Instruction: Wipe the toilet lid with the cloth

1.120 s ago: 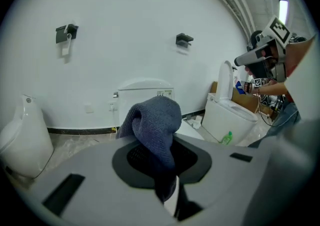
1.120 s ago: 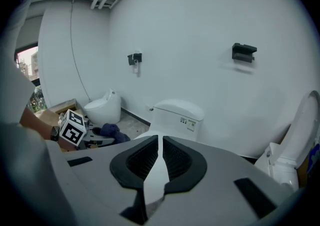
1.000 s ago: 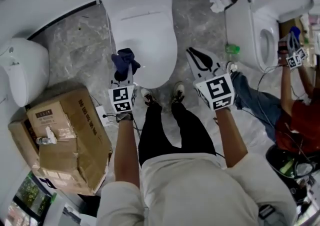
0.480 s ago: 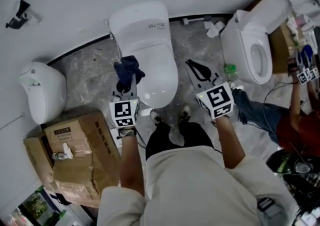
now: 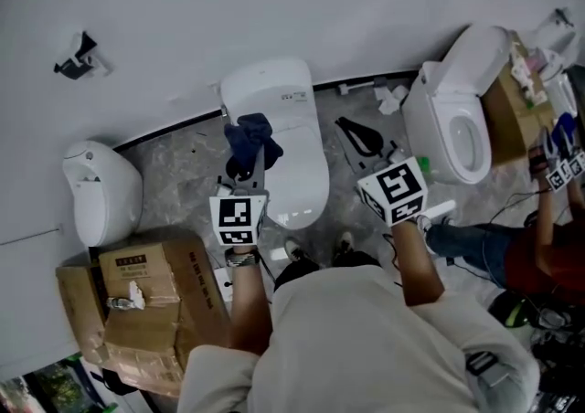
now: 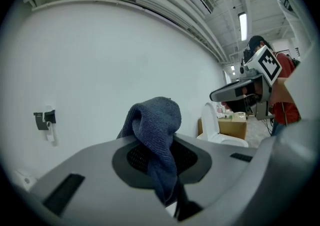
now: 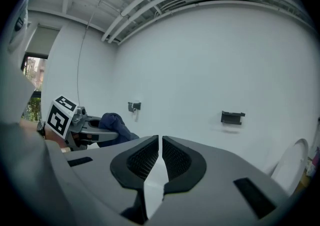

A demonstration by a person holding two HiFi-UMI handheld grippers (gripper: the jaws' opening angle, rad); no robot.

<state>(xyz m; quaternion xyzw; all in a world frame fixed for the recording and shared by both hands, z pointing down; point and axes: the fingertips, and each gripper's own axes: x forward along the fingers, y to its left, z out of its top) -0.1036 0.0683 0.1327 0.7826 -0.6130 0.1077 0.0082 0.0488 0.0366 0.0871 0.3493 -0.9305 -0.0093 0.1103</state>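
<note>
The left gripper point(image 5: 250, 161) pinches the cloth point(image 5: 253, 139) in the middle of the frame, over the lid point(image 5: 297, 169). The right gripper point(image 5: 355, 131), just right of the lid, is squeezed closed with nothing in it.

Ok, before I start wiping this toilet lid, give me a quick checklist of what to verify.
1. Grip on cloth: ok, left gripper is clamped on it.
2. Right gripper free: ok, jaws almost together, nothing between them.
3. Toilet lid down: ok.
4. Cloth touching the lid: not ok, it is held up facing the wall.
5. Where the dirt is: cannot tell.
</note>
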